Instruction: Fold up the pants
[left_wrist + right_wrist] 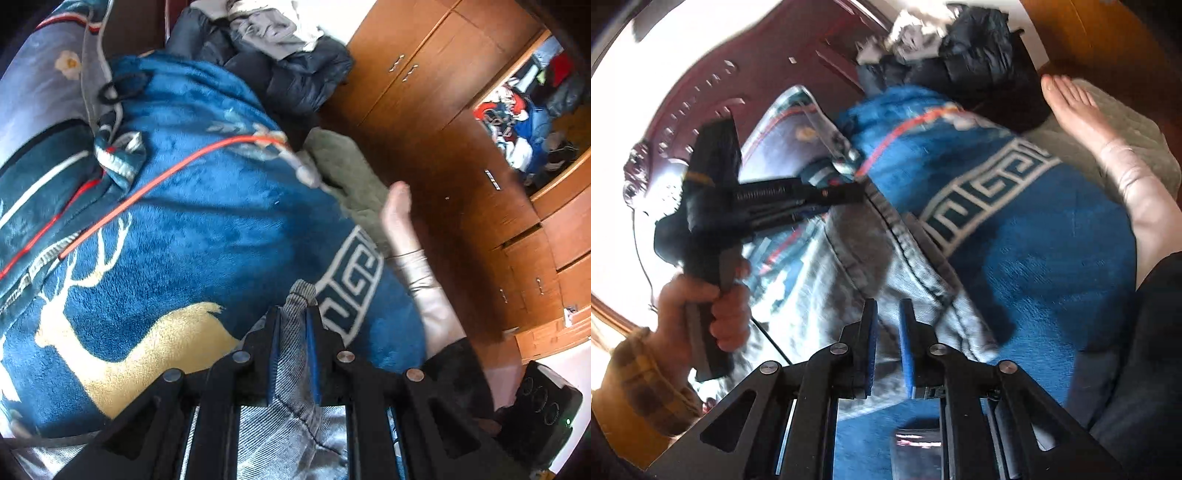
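We see the left gripper [294,321] pinched tight on a bunched fold of the jeans [295,369]; the grey denim rises between its two blue pads and pokes out just past the fingertips. From there the cloth runs back down under the gripper toward the camera, above the blue blanket [207,206] with its gold deer pattern.

In the right wrist view, the right gripper [887,314] also has the jeans [849,280] between its pads, which stand close together with a narrow gap; denim fills that gap, though blur keeps us from being sure how firmly it is clamped. The jeans stretch away from this gripper up and to the left, a stitched seam running along their right edge, to where the left gripper [857,194] bites the far end of the cloth. We can make out the left hand [705,306], in a yellow plaid cuff, wrapped around that gripper's handle.

The blanket [1034,258] lies beneath and to the right of the jeans. A bare foot [1078,107] rests on a green cloth [1137,125] beside the blanket's edge, and a dark jacket [979,48] lies beyond it.
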Motion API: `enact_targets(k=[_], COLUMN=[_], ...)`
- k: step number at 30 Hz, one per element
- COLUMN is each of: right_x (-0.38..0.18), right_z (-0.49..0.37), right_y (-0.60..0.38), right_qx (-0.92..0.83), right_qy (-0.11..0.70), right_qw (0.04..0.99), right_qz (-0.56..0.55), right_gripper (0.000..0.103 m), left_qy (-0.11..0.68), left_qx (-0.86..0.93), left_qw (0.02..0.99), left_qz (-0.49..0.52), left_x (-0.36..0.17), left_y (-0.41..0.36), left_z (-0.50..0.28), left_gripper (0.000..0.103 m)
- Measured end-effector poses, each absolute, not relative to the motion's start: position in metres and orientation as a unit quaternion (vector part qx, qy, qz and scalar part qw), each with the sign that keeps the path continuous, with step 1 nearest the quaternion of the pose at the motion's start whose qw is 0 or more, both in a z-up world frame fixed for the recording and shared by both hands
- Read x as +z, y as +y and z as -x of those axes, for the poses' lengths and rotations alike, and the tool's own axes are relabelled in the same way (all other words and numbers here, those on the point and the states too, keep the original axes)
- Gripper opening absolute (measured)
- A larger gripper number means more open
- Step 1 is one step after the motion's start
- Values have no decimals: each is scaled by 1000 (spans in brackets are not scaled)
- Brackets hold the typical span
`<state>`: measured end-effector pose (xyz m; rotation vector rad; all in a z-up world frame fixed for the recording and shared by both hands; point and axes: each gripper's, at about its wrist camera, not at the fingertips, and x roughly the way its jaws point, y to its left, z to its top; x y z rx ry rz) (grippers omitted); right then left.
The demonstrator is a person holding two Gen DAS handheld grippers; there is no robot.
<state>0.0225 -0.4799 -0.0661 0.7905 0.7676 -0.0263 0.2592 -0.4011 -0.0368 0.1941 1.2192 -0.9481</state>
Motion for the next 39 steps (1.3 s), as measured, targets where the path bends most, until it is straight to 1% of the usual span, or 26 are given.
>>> enact_targets(k=[2, 3, 5, 6, 11, 14, 16, 18, 23, 25, 26, 27, 28, 29, 30, 33, 39], right_x=[-82, -87, -91, -92, -95, -93, -94, -97, -105, -109, -112, -115, -119, -120, -120, -103, -62], right_z=[-24, -24, -27, -30, -55, -60, -58, -56, -69, -79, -84, -89, -93, -95, -95, -86, -52], right_y=[-491, -494, -496, -496, -492, -503, -510, -512, -495, -488, -485, -483, -482, -482, -482, -486, -474], right_qx=[-6, -3, -5, -5, -7, -10, -13, -13, 13, 11, 10, 12, 14, 14, 16, 27, 32], right_qy=[377, 381, 383, 384, 395, 381, 372, 372, 389, 400, 405, 409, 412, 410, 407, 374, 339], right_qw=[824, 815, 809, 808, 806, 803, 800, 795, 785, 786, 785, 783, 781, 782, 785, 807, 852], right_qz=[-422, -436, -446, -447, -440, -458, -470, -480, -482, -471, -469, -469, -469, -469, -466, -456, -397], right_gripper=[15, 17, 29, 33, 33, 33, 39, 39, 39, 44, 44, 43, 30, 20, 14, 11, 11], left_qy=[555, 557, 562, 565, 576, 582, 587, 589, 584, 586, 587, 587, 587, 587, 586, 572, 526], left_qx=[-416, -409, -395, -389, -352, -325, -318, -320, -325, -324, -324, -323, -322, -321, -321, -344, -416], left_qw=[717, 719, 725, 725, 734, 741, 741, 739, 740, 739, 739, 740, 740, 741, 742, 743, 740], left_qz=[-76, -71, -63, -57, -74, -80, -73, -60, -75, -70, -67, -64, -63, -61, -58, -43, -55], left_x=[-43, -45, -50, -52, -69, -84, -93, -97, -98, -98, -98, -98, -98, -96, -94, -79, -31], left_y=[-395, -391, -387, -384, -377, -367, -359, -354, -357, -357, -357, -356, -356, -356, -355, -357, -379], left_z=[-267, -271, -278, -282, -292, -300, -306, -309, -308, -308, -308, -307, -307, -307, -305, -298, -273], left_gripper=[15, 15, 15, 15, 16, 16, 16, 16, 16, 16, 16, 16, 16, 16, 16, 16, 16])
